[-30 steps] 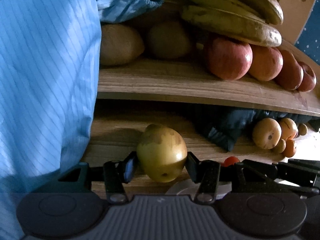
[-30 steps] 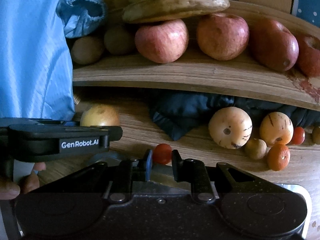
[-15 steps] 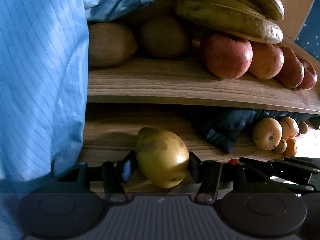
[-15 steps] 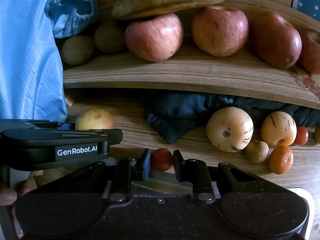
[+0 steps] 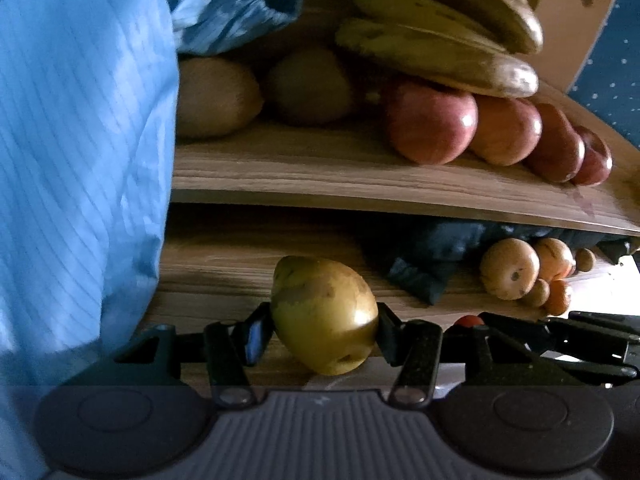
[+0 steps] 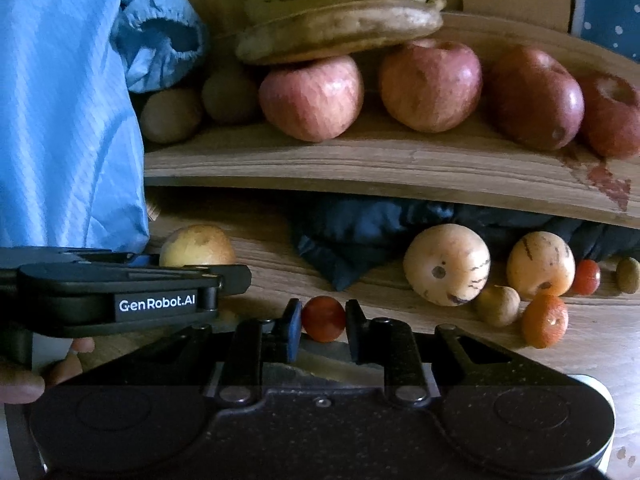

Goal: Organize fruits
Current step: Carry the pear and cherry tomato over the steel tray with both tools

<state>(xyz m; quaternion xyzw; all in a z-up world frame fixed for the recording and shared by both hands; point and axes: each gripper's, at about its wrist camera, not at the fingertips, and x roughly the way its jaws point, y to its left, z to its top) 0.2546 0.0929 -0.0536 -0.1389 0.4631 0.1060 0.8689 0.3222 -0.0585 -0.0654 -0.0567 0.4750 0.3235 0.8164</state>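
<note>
Left wrist view, jaws clamp pear (image 5: 324, 314) tilted, stem-end up-left, right jaws pinch tomato (image 6: 323, 318)

- "GenRobot.AI", white print on a black label plate, reads on the side of the left gripper (image 6: 224, 276), lower left of the right wrist view.
- Left wrist view: no legible text; a small pale mark at the centre of the grey ribbed housing, bottom middle of frame, is too small to read.
- No numbers or signs legible in either view.
</note>
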